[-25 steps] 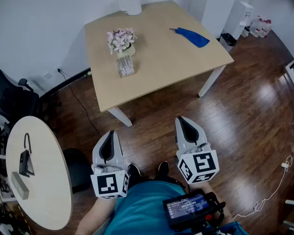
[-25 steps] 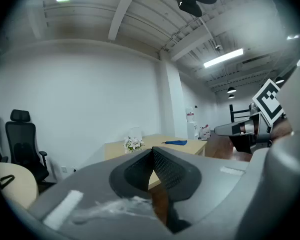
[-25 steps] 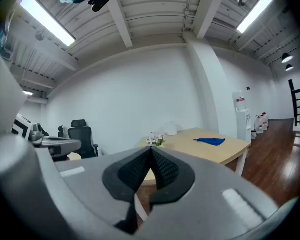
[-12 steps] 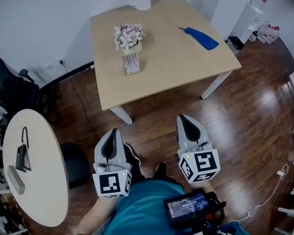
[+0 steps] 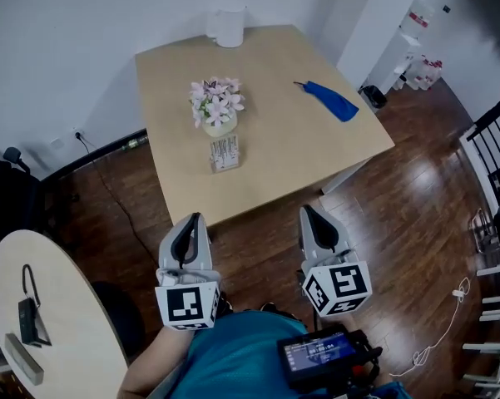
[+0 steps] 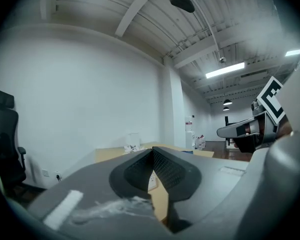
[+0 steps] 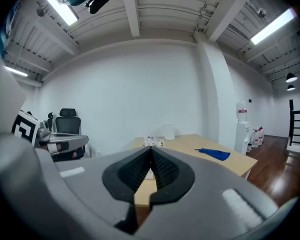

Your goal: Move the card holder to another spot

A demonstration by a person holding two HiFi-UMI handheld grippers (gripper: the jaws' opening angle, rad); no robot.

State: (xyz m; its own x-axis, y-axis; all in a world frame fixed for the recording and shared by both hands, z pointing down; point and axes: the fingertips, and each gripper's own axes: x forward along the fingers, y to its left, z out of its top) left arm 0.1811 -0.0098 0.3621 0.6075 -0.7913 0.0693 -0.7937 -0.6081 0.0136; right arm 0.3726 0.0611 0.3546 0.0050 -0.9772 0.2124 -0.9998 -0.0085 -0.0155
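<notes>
The card holder, a small clear stand with cards in it, sits on the light wooden table just in front of a vase of pink flowers. Both grippers hang low over the wooden floor, short of the table's near edge. My left gripper is shut and empty, its pads meeting at the tips. My right gripper is likewise shut with nothing in it. Both point level toward the table, and the flowers show just above the right jaws.
A blue cloth lies at the table's right side and a white cylinder stands at its far edge by the wall. A round pale table with small dark items is at my left. A black railing stands at the right.
Both grippers have moved forward toward the table, whose near edge now lies just ahead of their tips. Both stay shut and empty.
</notes>
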